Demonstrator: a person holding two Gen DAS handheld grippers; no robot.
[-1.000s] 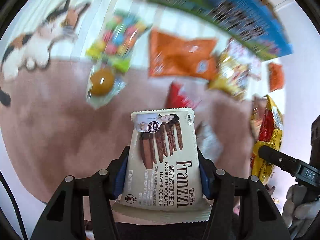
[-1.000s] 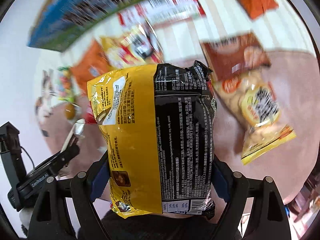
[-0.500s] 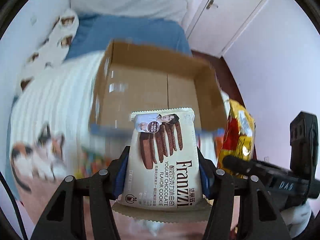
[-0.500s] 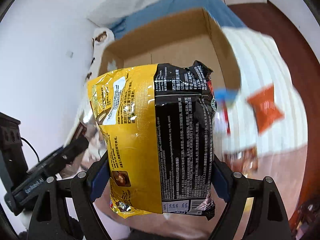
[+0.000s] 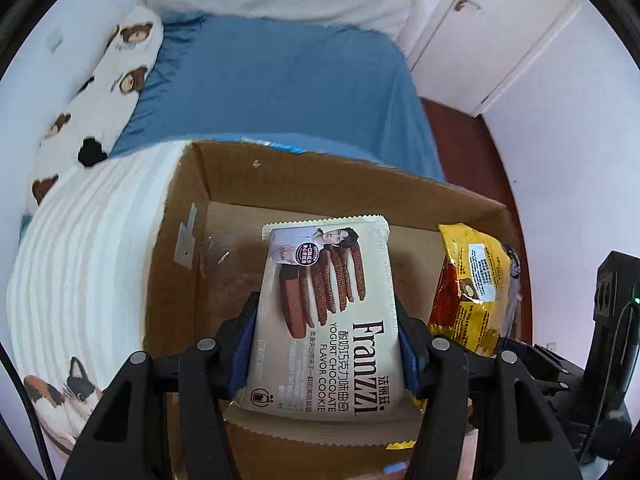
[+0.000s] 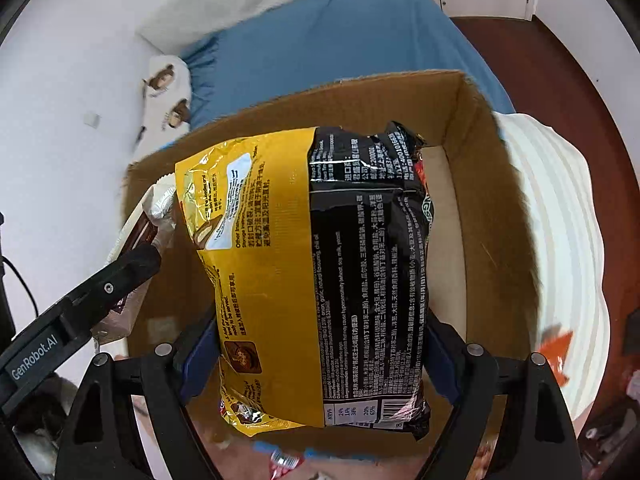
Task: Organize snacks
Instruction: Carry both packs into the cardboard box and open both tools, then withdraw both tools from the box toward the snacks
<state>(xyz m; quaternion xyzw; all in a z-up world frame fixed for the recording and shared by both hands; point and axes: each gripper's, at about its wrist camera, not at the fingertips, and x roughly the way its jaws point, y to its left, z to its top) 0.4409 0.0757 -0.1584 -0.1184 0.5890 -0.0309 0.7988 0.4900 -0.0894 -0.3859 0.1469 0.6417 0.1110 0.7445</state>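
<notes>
Cardboard box point(image 5: 192, 240) on the striped bed cover, open side up, directly beneath both packets. Left: the left gripper point(image 5: 326, 344), fingers clenched on the lower half of a cream cookie packet point(image 5: 326, 320), long axis pointing into the box. Right: the right gripper point(image 6: 320, 356), fingers clamped across a yellow-and-black noodle packet point(image 6: 312, 264), likewise lengthwise above the box floor; judged release point lies straight below, neither hand nearer
</notes>
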